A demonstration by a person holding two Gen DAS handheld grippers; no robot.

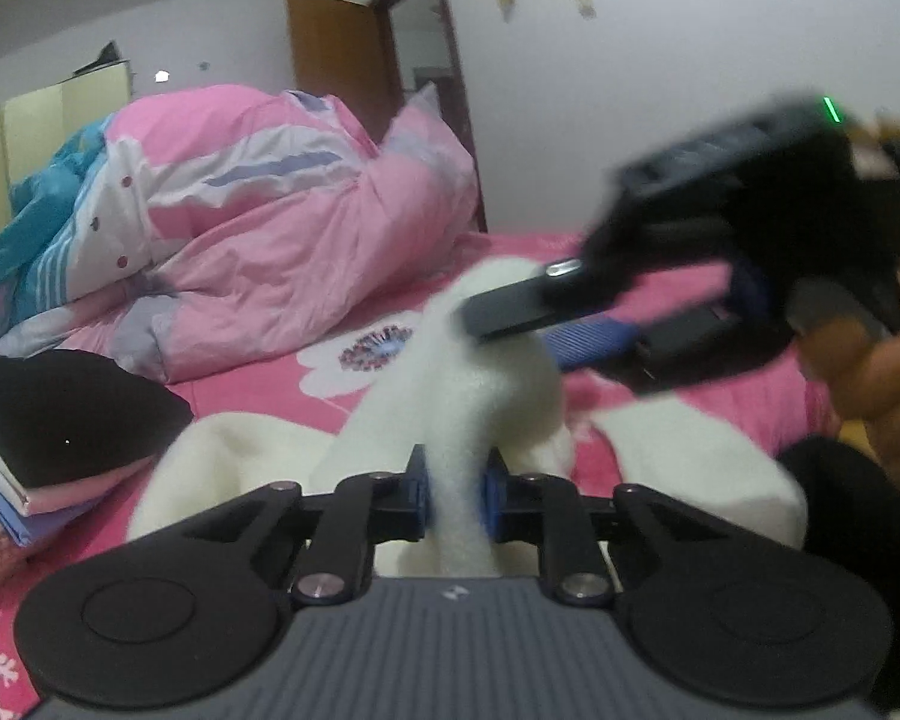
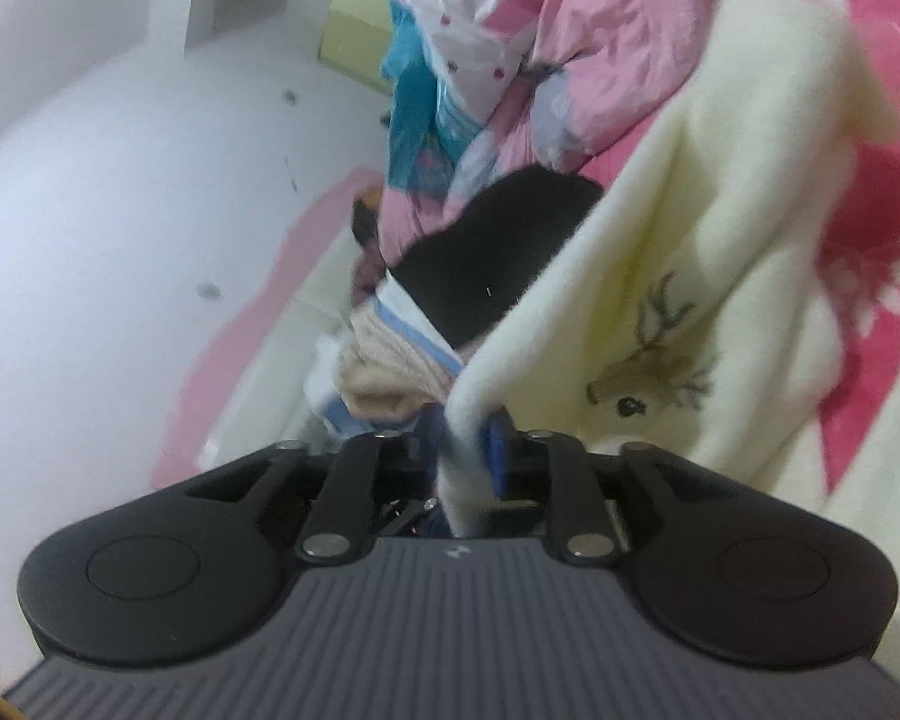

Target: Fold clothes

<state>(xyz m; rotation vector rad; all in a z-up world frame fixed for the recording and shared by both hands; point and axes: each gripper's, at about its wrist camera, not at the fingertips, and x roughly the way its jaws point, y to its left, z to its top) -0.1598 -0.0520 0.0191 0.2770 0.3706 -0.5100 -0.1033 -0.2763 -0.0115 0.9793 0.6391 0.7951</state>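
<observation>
Here both the left tongs (image 1: 456, 495) and, seemingly, the right tongs (image 2: 465, 459) pinch the cream garment (image 1: 450, 372).

Soft, even indoor light with no glare. Fisheye bending curves the edges. The right claw (image 1: 546, 324) and bedding (image 2: 600, 30) are motion-blurred.

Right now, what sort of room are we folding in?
Most likely a bedroom in a home: a bed with a pink floral sheet, a bunched pink quilt on it, and a wooden door behind. A stack of folded clothes sits beside the cream fleece garment.
</observation>
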